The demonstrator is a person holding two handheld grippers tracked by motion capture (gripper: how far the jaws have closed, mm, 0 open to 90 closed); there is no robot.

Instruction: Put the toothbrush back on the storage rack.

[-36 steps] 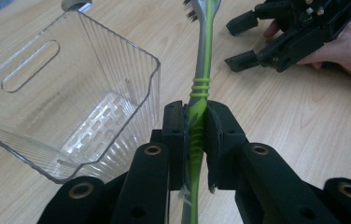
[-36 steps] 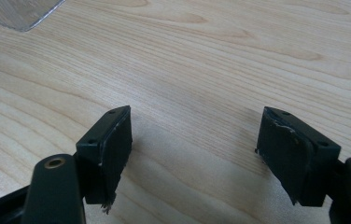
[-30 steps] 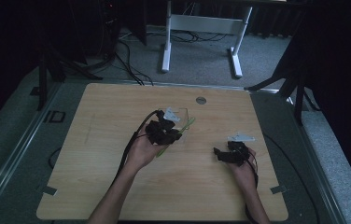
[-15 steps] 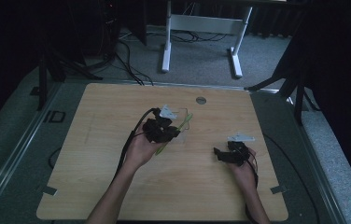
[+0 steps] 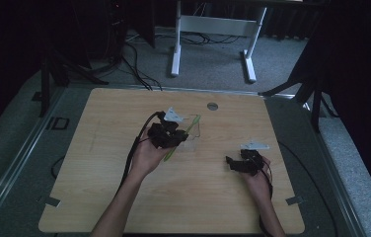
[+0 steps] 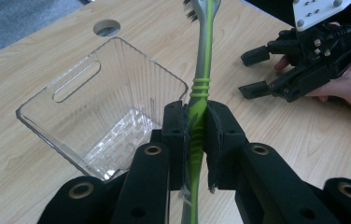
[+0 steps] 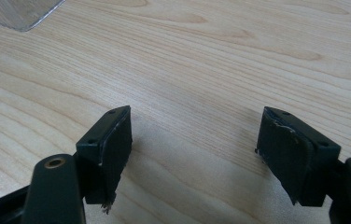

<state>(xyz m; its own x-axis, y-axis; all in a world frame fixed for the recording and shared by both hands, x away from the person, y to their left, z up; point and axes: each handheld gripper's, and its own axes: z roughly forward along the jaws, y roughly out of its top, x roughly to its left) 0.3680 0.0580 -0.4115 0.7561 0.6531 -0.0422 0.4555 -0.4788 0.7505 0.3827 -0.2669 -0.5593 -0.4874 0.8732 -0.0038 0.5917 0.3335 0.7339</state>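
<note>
My left gripper (image 6: 196, 140) is shut on the handle of a green and grey toothbrush (image 6: 202, 56), whose bristle head points away from me. Just below and left of it stands a clear plastic bin (image 6: 103, 107) with ribbed walls and a slot handle, upright and with nothing in it. In the high view the left gripper (image 5: 173, 136) holds the toothbrush (image 5: 189, 126) over the middle of the table, beside the bin (image 5: 193, 140). My right gripper (image 7: 194, 135) rests low over bare wood with its jaws wide open, at the right of the table (image 5: 233, 163).
The wooden table (image 5: 99, 197) has a round cable hole (image 5: 212, 105) near its far edge. The right gripper (image 6: 244, 74), held by a hand, lies to the right of the bin. A corner of the bin (image 7: 19, 11) shows far left. A white desk frame (image 5: 213, 27) stands beyond.
The left gripper with the toothbrush has shifted slightly left and away from me. The right gripper has stayed where it was.
</note>
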